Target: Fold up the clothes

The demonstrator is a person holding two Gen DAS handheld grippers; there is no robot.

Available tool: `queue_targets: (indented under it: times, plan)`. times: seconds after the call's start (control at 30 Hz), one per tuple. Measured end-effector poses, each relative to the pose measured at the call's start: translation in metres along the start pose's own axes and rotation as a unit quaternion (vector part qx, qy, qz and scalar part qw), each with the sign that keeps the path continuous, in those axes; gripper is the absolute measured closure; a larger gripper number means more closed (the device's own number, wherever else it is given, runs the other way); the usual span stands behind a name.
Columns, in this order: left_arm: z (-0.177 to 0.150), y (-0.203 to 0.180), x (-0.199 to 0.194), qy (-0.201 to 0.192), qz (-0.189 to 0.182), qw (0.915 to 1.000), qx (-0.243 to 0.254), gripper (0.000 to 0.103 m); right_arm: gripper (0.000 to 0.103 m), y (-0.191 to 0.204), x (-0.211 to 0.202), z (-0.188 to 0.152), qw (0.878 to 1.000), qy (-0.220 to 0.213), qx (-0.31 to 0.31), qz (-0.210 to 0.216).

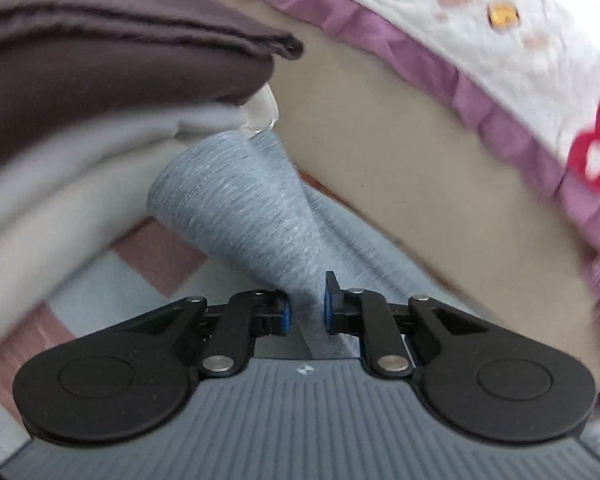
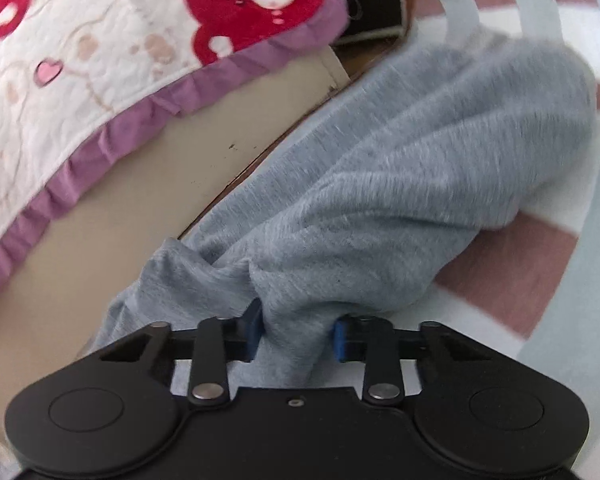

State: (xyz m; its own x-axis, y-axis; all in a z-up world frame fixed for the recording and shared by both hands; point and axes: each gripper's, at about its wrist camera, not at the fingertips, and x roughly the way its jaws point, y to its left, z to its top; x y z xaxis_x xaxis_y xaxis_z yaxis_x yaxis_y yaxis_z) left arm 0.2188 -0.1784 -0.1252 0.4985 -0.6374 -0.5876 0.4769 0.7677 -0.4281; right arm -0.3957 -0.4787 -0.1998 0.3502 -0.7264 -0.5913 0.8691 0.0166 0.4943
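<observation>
Midway, left gripper (image 1: 305, 306) and right gripper (image 2: 298, 334) each pinch bunched grey garment (image 2: 380, 168); folded stack (image 1: 80, 120) at 10 o'clock, this fold unfinished.

Heather-grey garment (image 2: 380, 184); beside it a pink-and-pale-blue striped sheet (image 2: 520, 272) — white quilt (image 2: 100, 60), red bears, purple frill; brown folded cloth (image 1: 100, 60).

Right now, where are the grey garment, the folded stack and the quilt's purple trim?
grey garment (image 2: 400, 184): right wrist view, bunched middle.
folded stack (image 1: 100, 80): left wrist view, brown top layer.
purple trim (image 2: 112, 136): right wrist view, ruffled edge.
</observation>
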Motion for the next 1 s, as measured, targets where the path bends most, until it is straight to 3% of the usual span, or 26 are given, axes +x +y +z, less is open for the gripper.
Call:
queue_targets:
  times: [0.07, 0.17, 0.27, 0.33, 0.4, 0.43, 0.5, 0.57, 0.7, 0.77, 0.87, 1.0]
  plan:
    - [-0.010, 0.010, 0.016, 0.032, 0.019, 0.9992, -0.015, 0.088, 0.070, 0.002, -0.002, 0.002, 1.000, 0.005, -0.026, -0.010]
    - [-0.012, 0.015, 0.019, 0.040, 0.019, 0.9990, -0.007, 0.085, 0.067, -0.009, -0.005, 0.012, 0.999, 0.029, 0.010, -0.007]
    - [-0.010, 0.008, 0.015, 0.052, 0.040, 0.9978, 0.007, 0.080, 0.053, -0.032, -0.020, 0.020, 0.997, 0.030, 0.067, 0.005]
    - [-0.007, 0.006, 0.010, 0.067, 0.056, 0.9962, -0.004, 0.071, 0.046, -0.050, -0.035, 0.024, 0.995, 0.022, 0.093, 0.018]
    - [-0.005, 0.001, 0.001, 0.084, 0.102, 0.9911, -0.014, 0.039, 0.035, -0.067, -0.054, 0.028, 0.993, 0.010, 0.118, 0.011]
    - [-0.004, -0.005, -0.007, 0.088, 0.131, 0.9874, -0.002, 0.038, 0.033, -0.074, -0.062, 0.026, 0.992, 0.009, 0.127, 0.024]
    - [-0.007, -0.021, -0.025, 0.082, 0.142, 0.9854, 0.044, 0.038, 0.033, -0.087, -0.074, 0.021, 0.990, 0.003, 0.133, 0.047]
    - [-0.011, -0.041, -0.042, 0.069, 0.111, 0.9881, 0.081, 0.038, 0.032, -0.101, -0.081, 0.018, 0.988, -0.012, 0.148, 0.033]
    - [-0.038, -0.096, -0.050, 0.076, -0.007, 0.9858, 0.149, 0.038, 0.032, -0.140, -0.075, 0.016, 0.976, -0.033, 0.215, 0.008]
    - [-0.064, -0.128, -0.049, 0.097, -0.067, 0.9777, 0.174, 0.038, 0.032, -0.153, -0.069, 0.019, 0.969, -0.040, 0.245, 0.011]
    - [-0.100, -0.177, -0.053, 0.134, -0.133, 0.9585, 0.214, 0.038, 0.032, -0.157, -0.066, 0.027, 0.960, -0.048, 0.275, 0.025]
    - [-0.142, -0.241, -0.071, 0.142, -0.178, 0.9324, 0.281, 0.038, 0.032, -0.143, -0.062, 0.036, 0.971, -0.048, 0.231, 0.028]
